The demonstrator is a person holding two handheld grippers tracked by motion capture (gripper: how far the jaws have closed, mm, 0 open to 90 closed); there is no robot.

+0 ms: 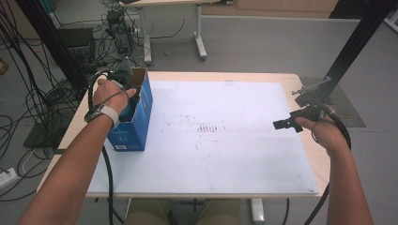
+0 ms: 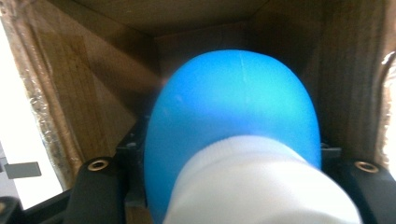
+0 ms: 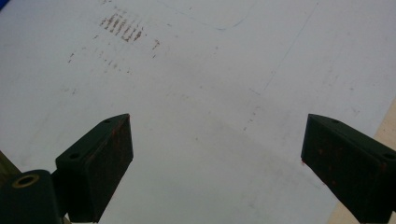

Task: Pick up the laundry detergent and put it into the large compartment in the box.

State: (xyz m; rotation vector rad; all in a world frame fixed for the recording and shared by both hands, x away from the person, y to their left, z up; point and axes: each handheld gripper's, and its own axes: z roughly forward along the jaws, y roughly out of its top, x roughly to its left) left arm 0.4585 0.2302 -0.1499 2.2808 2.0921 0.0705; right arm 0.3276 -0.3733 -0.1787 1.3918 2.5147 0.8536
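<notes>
In the high view the blue cardboard box (image 1: 133, 119) stands upright at about nine o'clock on the white mat (image 1: 211, 140) that covers the table (image 1: 300, 84), near the mat's left edge, with its open top facing up and its flaps raised. The left hand (image 1: 110, 93) reaches into that opening from above, and the left gripper (image 1: 129, 101) it carries is sunk inside the box, pointing steeply down. The left gripper view looks along the box's brown inner walls (image 2: 70, 107) at a blue and white object (image 2: 233, 140) — rounded blue at its far end, white at the near end — whose long axis runs away from the camera toward the bottom of the box, blue end leading. It lies between the jaws, whose black bases show at five and seven o'clock of that view; the object hides the pads, so I cannot tell whether they press on it. Well apart, at about three o'clock on the table, the right hand (image 1: 324, 131) holds the right gripper (image 1: 286, 124) just above the mat's right edge, aimed toward the middle of the mat. The right gripper view shows its two black pads (image 3: 98, 163) spread wide with nothing between them — bare mat marked with rusty streaks (image 3: 123, 28) at eleven o'clock.
</notes>
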